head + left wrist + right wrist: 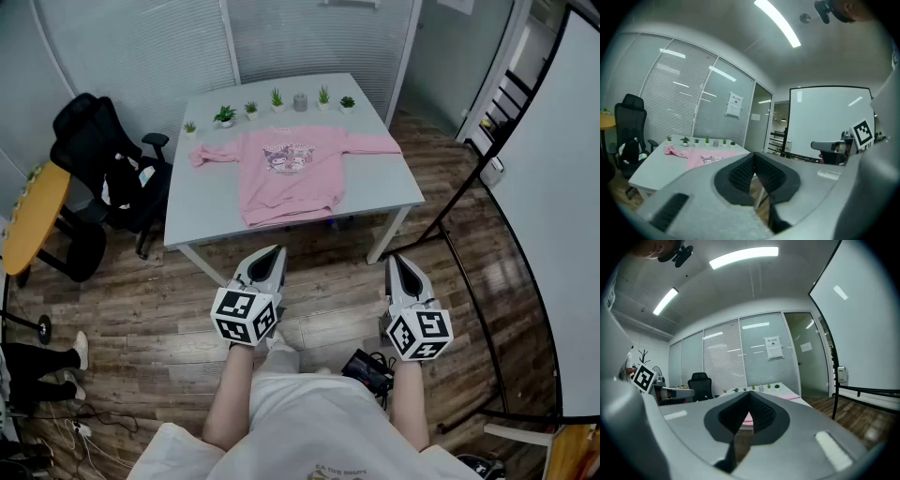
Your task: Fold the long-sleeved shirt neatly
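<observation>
A pink long-sleeved shirt point(292, 171) with a cartoon print lies spread flat on the white table point(202, 202), both sleeves stretched out sideways. It also shows far off as the shirt point(705, 158) in the left gripper view and as a pink strip of shirt point(749, 417) past the jaws in the right gripper view. My left gripper point(277, 252) and right gripper point(398, 261) hover over the wooden floor in front of the table, well short of it. Both are shut with nothing between the pads, as the left gripper point(754, 155) and right gripper point(750, 394) views confirm.
Small potted plants point(225, 115) and a grey candle point(300, 102) line the table's far edge. A black office chair point(103, 159) stands at the left beside a yellow round table point(33, 217). A whiteboard on a stand point(553, 216) is at the right. Cables point(370, 370) lie on the floor.
</observation>
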`<action>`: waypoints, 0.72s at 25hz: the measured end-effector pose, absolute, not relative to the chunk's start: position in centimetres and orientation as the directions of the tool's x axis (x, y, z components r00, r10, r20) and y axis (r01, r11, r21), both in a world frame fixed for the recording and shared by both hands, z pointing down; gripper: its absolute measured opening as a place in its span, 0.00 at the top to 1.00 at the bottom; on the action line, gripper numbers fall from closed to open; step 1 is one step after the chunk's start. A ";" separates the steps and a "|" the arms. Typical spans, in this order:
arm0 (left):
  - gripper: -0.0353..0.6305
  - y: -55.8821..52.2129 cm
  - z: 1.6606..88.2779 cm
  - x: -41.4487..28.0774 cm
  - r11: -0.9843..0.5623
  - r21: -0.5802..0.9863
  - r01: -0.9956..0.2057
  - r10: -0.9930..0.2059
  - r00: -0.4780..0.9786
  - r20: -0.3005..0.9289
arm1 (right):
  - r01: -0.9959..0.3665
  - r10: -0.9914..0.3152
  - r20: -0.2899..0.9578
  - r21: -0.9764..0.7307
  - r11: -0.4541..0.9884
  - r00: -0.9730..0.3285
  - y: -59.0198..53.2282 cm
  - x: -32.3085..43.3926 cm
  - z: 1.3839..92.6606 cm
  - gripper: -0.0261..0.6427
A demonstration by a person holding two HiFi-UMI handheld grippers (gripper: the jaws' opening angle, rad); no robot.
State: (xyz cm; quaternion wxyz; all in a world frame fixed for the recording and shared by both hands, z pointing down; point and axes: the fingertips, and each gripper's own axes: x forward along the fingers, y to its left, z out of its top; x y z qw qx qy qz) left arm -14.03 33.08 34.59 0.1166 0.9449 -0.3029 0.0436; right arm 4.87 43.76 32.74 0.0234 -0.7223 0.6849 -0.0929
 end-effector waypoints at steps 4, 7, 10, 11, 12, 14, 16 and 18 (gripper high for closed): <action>0.94 33.2 34.5 -13.7 -0.792 0.191 -0.580 -0.560 0.814 0.150 | -0.985 -0.994 0.101 -0.160 -0.062 0.046 43.8 5.3 32.8 0.95; 0.94 33.3 34.5 -13.5 -0.795 0.191 -0.576 -0.557 0.817 0.149 | -0.985 -0.994 0.097 -0.161 -0.061 0.046 44.0 5.4 32.7 0.95; 0.94 33.4 34.5 -13.5 -0.796 0.192 -0.575 -0.555 0.818 0.148 | -0.985 -0.995 0.092 -0.160 -0.060 0.046 44.0 5.4 32.6 0.95; 0.94 33.4 34.4 -13.5 -0.795 0.192 -0.575 -0.556 0.818 0.145 | -0.986 -0.995 0.086 -0.159 -0.057 0.044 44.1 5.4 32.5 0.95; 0.94 33.4 34.3 -13.5 -0.796 0.191 -0.575 -0.558 0.818 0.138 | -0.986 -0.997 0.075 -0.160 -0.046 0.034 44.2 5.2 32.4 0.95; 0.91 33.5 33.8 -13.5 -0.800 0.175 -0.574 -0.565 0.819 0.103 | -0.987 -0.998 0.059 -0.160 0.013 -0.023 44.2 4.6 32.3 0.94; 0.51 33.7 33.3 -13.0 -0.814 0.155 -0.561 -0.556 0.828 0.076 | -0.987 -0.994 0.084 -0.147 0.060 -0.073 44.0 4.1 32.8 0.64; 0.38 33.9 33.3 -12.4 -0.824 0.167 -0.541 -0.536 0.841 0.081 | -0.991 -0.992 0.111 -0.128 0.049 -0.064 44.0 4.4 33.2 0.57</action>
